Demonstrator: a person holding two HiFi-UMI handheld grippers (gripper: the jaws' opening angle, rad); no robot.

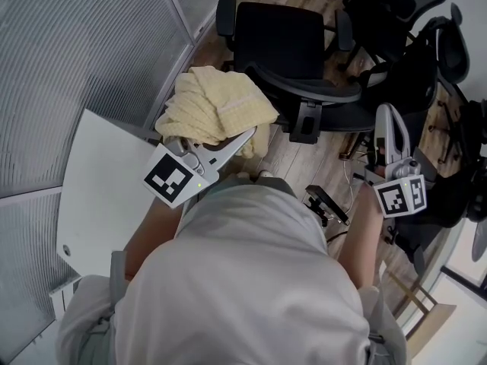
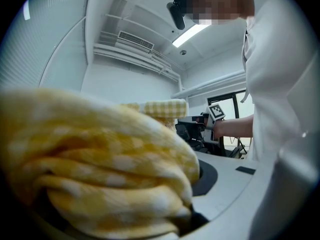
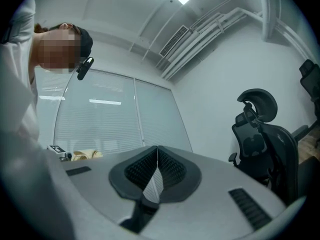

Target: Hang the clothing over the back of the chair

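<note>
L tool (image 1: 242,139) clamped on bunched yellow checked clothing (image 1: 211,106), held up nr black chair (image 1: 278,33). R tool (image 1: 386,116) jaws pressed together, nothing btwn, well apart from clothing.

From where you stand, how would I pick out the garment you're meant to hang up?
Find the black office chair nearest the slatted grey wall. Right beside it, the left gripper clamps a bunched pale-yellow checked cloth. It is the only soft, yellow thing among the dark chairs.
</note>
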